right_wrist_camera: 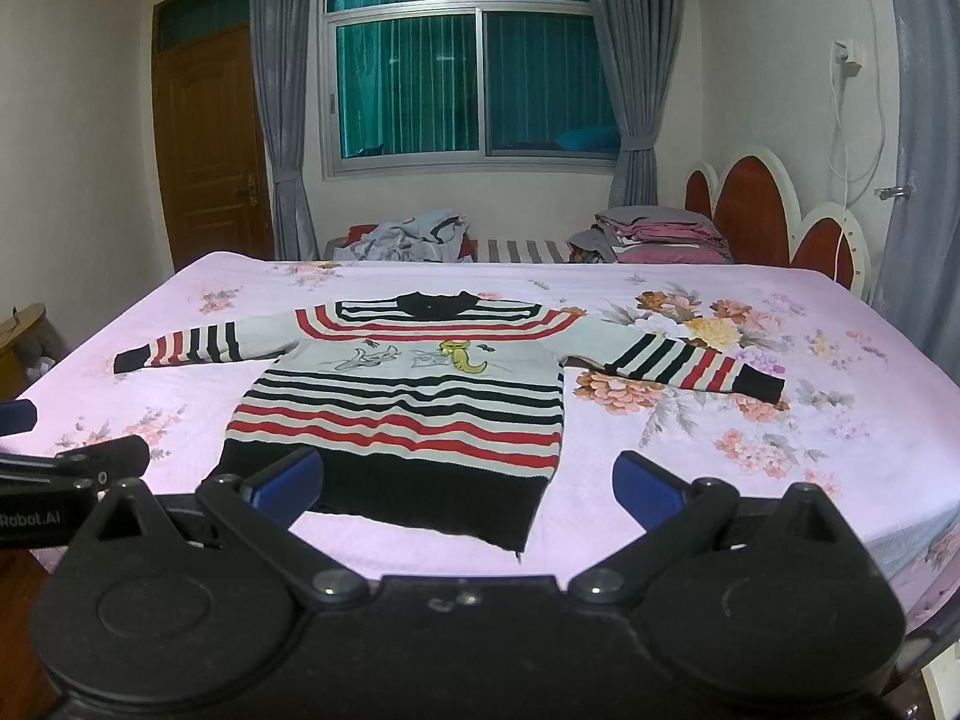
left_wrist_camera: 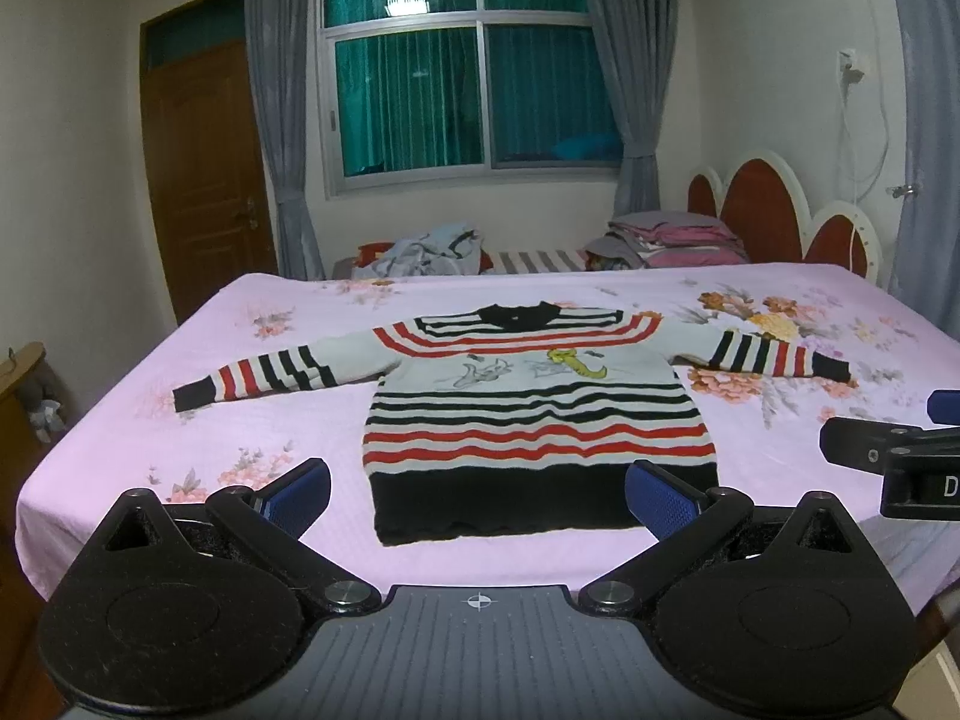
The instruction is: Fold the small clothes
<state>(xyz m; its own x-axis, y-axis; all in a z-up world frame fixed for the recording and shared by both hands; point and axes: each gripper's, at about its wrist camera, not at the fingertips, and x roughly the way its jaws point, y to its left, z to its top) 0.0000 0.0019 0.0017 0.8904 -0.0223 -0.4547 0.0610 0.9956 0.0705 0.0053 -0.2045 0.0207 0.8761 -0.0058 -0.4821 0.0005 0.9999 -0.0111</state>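
Striped sweater (left_wrist_camera: 534, 414) flat on bed (left_wrist_camera: 180, 408), both tools (left_wrist_camera: 477, 495) (right_wrist_camera: 468, 489) spread apart, empty; folding unstarted, a sleeve probably first.

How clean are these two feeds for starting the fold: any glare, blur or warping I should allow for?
Left wrist view: the striped sweater is sharp and evenly lit; fisheye bows the pink bedsheet edges, corners vignette dark, a ceiling light reflects in the window. Right wrist view: same sharpness and warping, soft shadows only, the open right gripper frames the hem.
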